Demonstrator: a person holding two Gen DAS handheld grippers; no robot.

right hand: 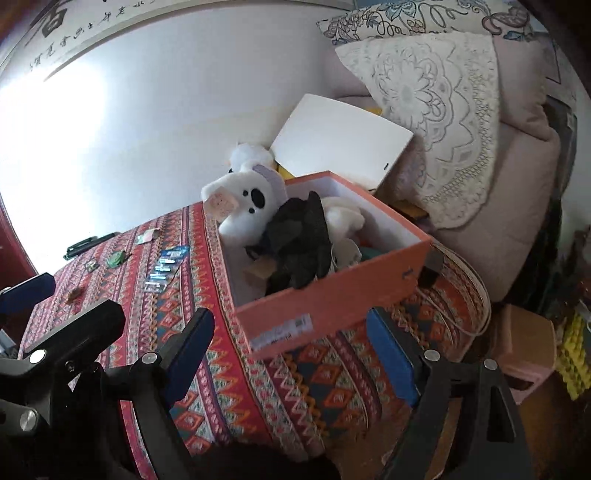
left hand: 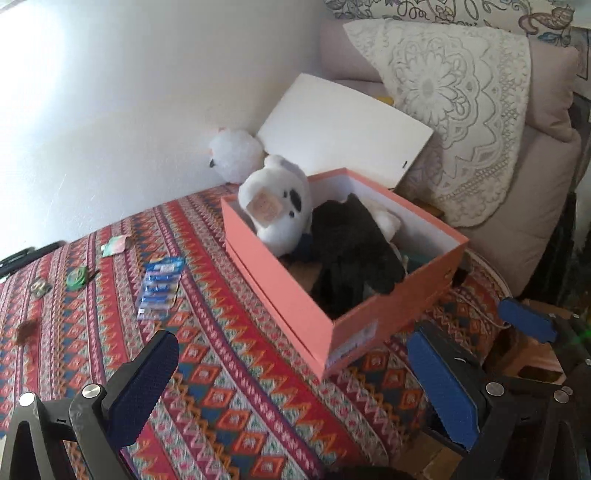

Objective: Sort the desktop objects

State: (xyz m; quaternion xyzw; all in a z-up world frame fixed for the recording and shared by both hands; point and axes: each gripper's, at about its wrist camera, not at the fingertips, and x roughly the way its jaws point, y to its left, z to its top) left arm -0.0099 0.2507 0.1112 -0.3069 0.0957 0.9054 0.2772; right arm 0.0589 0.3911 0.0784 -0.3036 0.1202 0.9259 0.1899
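Box [left hand: 295, 291] of plush toys lies ahead of both tongs [left hand: 291, 387] [right hand: 291, 354] — jaws wide, empty.

Brush-written characters on the wall scroll [right hand: 55, 33] and the box label [right hand: 282, 330] stay illegible.

We list two handheld grippers, both angled downward, neither touching anything. Our left gripper [left hand: 295, 365] stands with its jaws wide apart, its blue-padded fingers [left hand: 142, 384] bare, nothing between them; it also shows at the left edge of the right wrist view [right hand: 55, 306]. Our right gripper [right hand: 291, 354] likewise has its jaws spread wide with nothing between its blue pads [right hand: 391, 358], and one of its pads shows at the right of the left wrist view [left hand: 528, 319].
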